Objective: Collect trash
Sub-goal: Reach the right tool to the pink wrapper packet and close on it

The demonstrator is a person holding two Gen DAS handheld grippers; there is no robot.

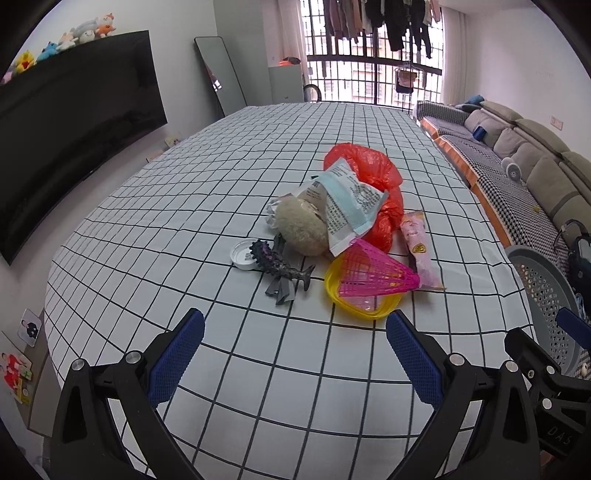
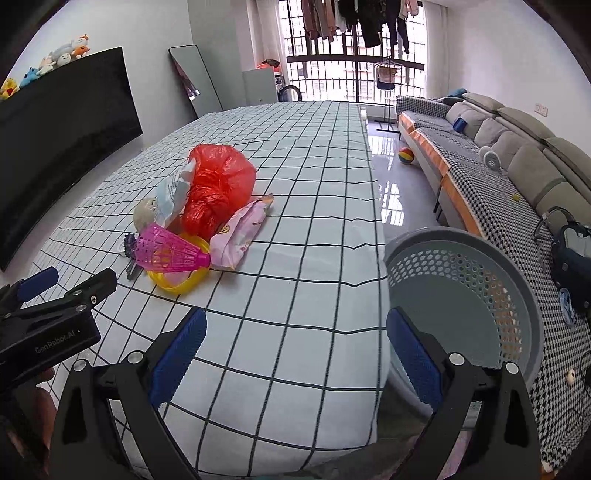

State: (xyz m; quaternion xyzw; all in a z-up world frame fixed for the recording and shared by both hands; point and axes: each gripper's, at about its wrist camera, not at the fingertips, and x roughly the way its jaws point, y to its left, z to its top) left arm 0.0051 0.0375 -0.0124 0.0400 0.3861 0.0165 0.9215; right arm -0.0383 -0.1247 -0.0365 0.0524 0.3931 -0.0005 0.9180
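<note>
Both grippers low over the near end of the checked tablecloth [image 1: 155, 229], jaws spread wide, nothing between them: left gripper [image 1: 294, 354] pointed straight at the trash pile, right gripper [image 2: 296, 352] straddling the table's right edge, one finger over cloth, the other over a grey perforated basket [image 2: 461, 291] standing on the floor just beside the table.

Trash heaped ahead of the left jaws, apart from them. Nearest: a yellow ring-shaped lid [image 1: 360, 299] with a pink plastic shuttlecock [image 1: 376, 273] lying across it. Just left of that, a dark toy fish [image 1: 280, 266] touching a small white cap [image 1: 242, 253]. Behind, a beige fuzzy ball [image 1: 301, 229], a torn printed wrapper [image 1: 351, 203], a crumpled red plastic bag [image 1: 369, 162]. At the right of the pile, a pink snack packet [image 1: 419, 247] lying flat.

Beyond the table: barred window with hanging clothes [image 1: 373, 22], leaning mirror [image 1: 219, 74], big dark screen [image 1: 74, 122] topped with plush toys, grey sofa [image 2: 517, 155] along the right wall, glossy floor.
</note>
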